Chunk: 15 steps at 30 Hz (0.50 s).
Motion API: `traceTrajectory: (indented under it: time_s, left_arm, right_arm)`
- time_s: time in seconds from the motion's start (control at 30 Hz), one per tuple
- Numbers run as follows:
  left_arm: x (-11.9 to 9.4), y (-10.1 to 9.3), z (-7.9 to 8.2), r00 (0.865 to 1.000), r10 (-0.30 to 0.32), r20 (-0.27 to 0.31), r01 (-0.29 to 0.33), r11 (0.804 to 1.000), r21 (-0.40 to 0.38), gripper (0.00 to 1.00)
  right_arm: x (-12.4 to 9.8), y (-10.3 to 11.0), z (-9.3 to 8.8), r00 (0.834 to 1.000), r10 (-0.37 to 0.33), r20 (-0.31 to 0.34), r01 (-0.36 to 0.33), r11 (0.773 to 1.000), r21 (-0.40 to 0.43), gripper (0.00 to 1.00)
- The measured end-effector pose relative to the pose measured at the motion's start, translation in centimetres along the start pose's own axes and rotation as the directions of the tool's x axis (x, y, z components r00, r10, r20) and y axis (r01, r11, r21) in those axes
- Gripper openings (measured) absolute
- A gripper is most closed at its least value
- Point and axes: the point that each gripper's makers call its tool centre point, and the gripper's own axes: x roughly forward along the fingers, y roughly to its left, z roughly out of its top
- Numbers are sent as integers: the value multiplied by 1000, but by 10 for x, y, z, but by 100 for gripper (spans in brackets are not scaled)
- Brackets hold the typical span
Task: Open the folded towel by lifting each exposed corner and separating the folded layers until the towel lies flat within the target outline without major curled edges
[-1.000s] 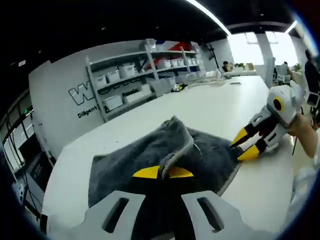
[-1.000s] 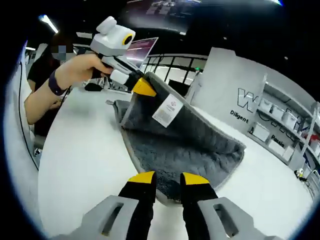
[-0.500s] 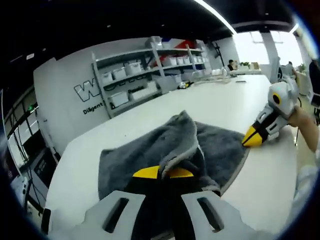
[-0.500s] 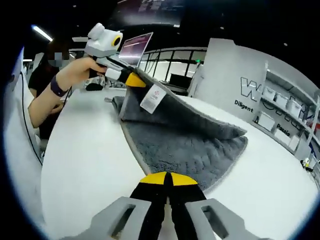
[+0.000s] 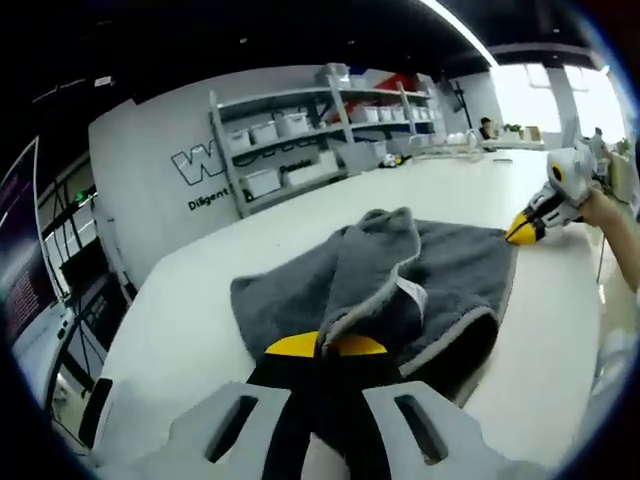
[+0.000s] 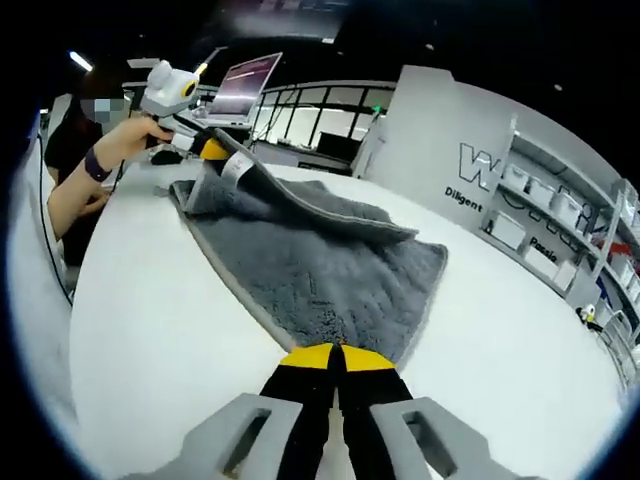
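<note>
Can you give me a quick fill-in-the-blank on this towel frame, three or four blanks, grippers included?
1. The towel is ____ in colour.
2. The right gripper, jaws together, pinches the towel's near ____.
3. The left gripper holds a raised ____ of the towel off the table.
4. The table under the towel is ____.

Missing words: grey; edge; corner; white

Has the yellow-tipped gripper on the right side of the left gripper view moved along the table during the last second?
Yes. The right gripper, shut on the towel corner, has drawn away along the white table, spreading the towel.
</note>
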Motion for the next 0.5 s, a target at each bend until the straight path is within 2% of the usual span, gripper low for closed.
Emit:
traceTrajectory:
  time_s: [0.33,0.5]
  left_arm:
    - [-27,8,-22,999,34,-8,-35,999,-40,2]
    - [-45,4,-39,999,50,-12,-51,996,-70,2]
  right_arm:
    - [-27,-51,-31,993,-105,-46,108,993,54,0]
    - [-39,-72,-43,986,-154,-59,159,984,78,0]
